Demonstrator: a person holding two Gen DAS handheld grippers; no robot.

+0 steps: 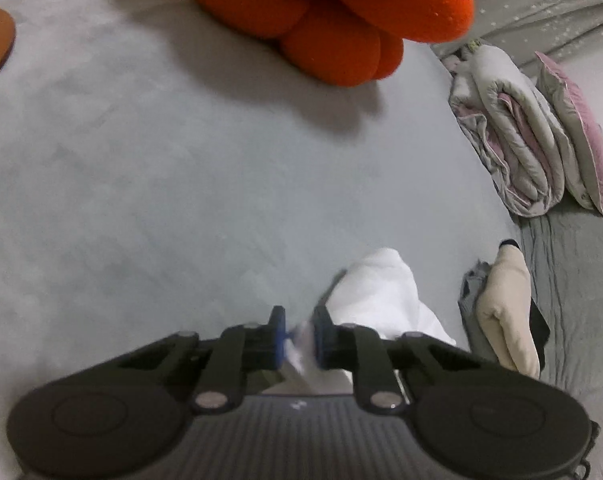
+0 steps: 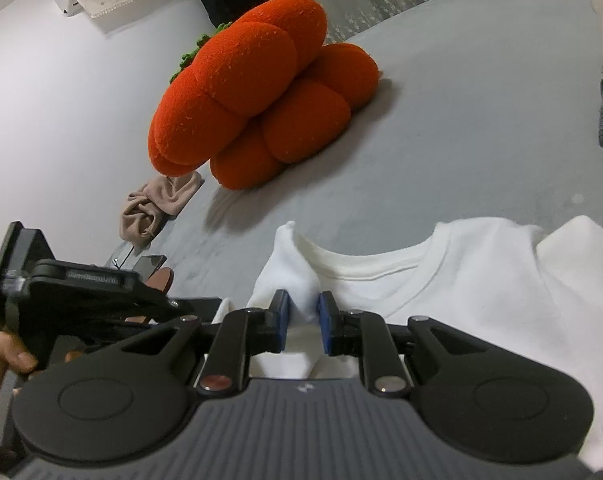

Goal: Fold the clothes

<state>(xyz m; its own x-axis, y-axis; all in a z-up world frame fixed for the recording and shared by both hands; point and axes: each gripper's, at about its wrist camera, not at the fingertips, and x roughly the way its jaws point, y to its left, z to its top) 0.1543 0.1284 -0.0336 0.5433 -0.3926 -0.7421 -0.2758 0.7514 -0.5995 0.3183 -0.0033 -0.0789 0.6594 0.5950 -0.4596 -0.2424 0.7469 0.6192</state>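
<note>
Right wrist view is showing the right gripper [image 2: 303,320] pinching a bunched fold of the white T-shirt [image 2: 481,292] close by the collar, jaws narrow with cloth pressed between the blue pads, and the rest of the garment is spreading away to the right of that gripper across the grey bed [image 2: 461,140]. Off to the left, the other tool is sitting in a hand [image 2: 1,364], so the two grips are lying side by side along the shirt's top edge. Left wrist view is blurred, but the left gripper [image 1: 300,336] is looking nearly closed on a thin bit of white fabric, with the bulk of the shirt bulging just ahead and to its right. That's the line that matters: the shoulder edge is running left to right between the two grippers, so any fold, I'd judge, is going forward over clear bed towards the orange plush cushion [image 2: 257,96], which is sitting well apart.
</note>
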